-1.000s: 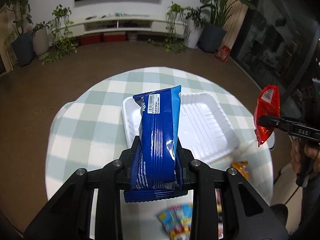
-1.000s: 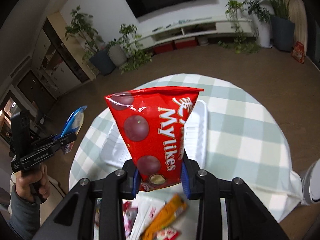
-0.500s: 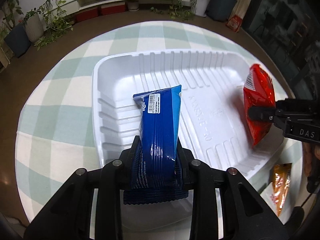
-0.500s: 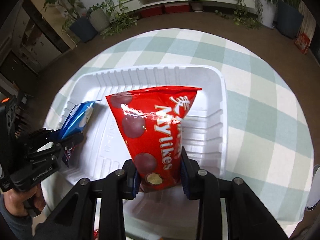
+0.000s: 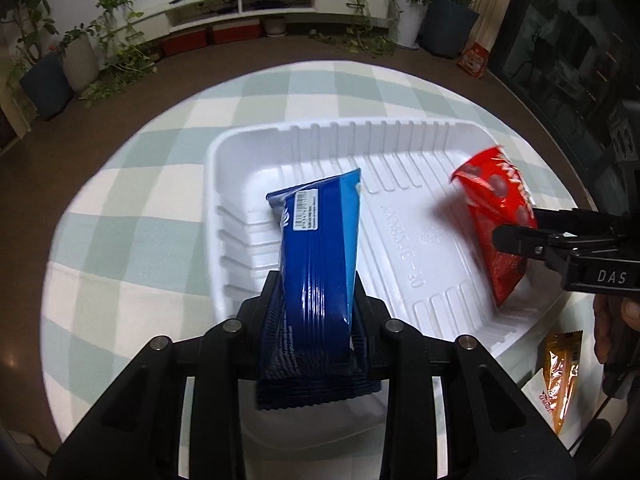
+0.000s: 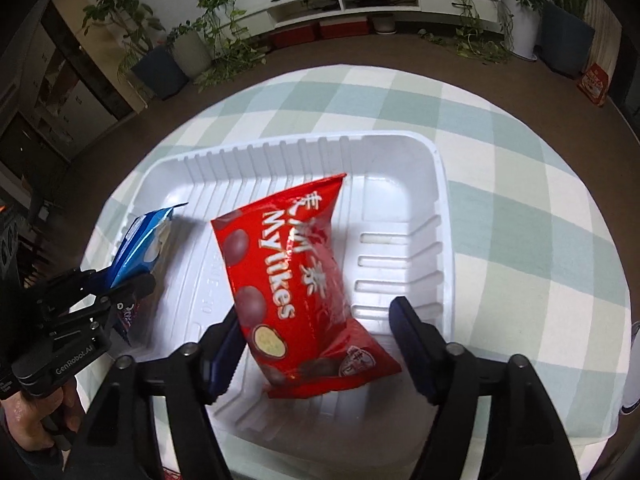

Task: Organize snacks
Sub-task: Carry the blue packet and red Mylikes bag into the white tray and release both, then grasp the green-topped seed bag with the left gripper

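The right tool (image 6: 316, 344) stands wide, its jaws having just opened; the red bag (image 6: 296, 280) lies loose between them, tipped over, its lower end on the floor of the white tray (image 6: 438, 208). The left tool (image 5: 316, 312) is narrow, its jaws just easing, pads seemingly still against the blue packet (image 5: 320, 256), which stands upright ahead of it over the tray's near corner. Both look light, with slick, crinkly film that would slide under a weak pinch. The blue packet looks ridged and fairly stiff, likely brittle biscuits, so I would grip it across its flat sides near the bottom seam. The red bag is soft and puffy; its crimped end is the safest hold.
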